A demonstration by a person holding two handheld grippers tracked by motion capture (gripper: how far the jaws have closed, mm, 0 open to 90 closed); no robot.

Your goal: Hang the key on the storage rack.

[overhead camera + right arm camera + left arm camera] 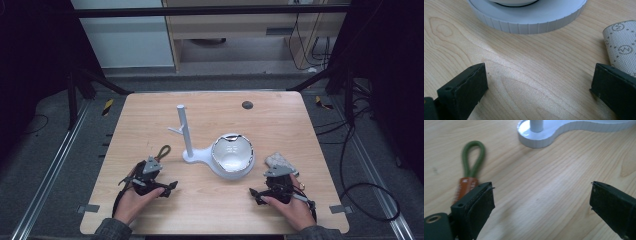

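A white stand [184, 134] with an upright post and a side peg rests mid-table; its rounded base [200, 156] carries a shiny white bowl [232, 154]. A green cord loop with a brown tag [471, 167] lies left of the stand base [541, 137], just beyond my left gripper [541, 202], which is open over bare wood. My right gripper [539, 85] is open too, below the ribbed round base [529, 18]. A patterned beige pouch [624, 45] lies by its right jaw. In the high view the left gripper [152, 175] and right gripper [277, 182] rest near the front edge.
The wooden table [210, 205] has a dark round hole [247, 105] near its far edge. The pouch [280, 161] sits right of the bowl. Black frame bars, cables and floor surround the table.
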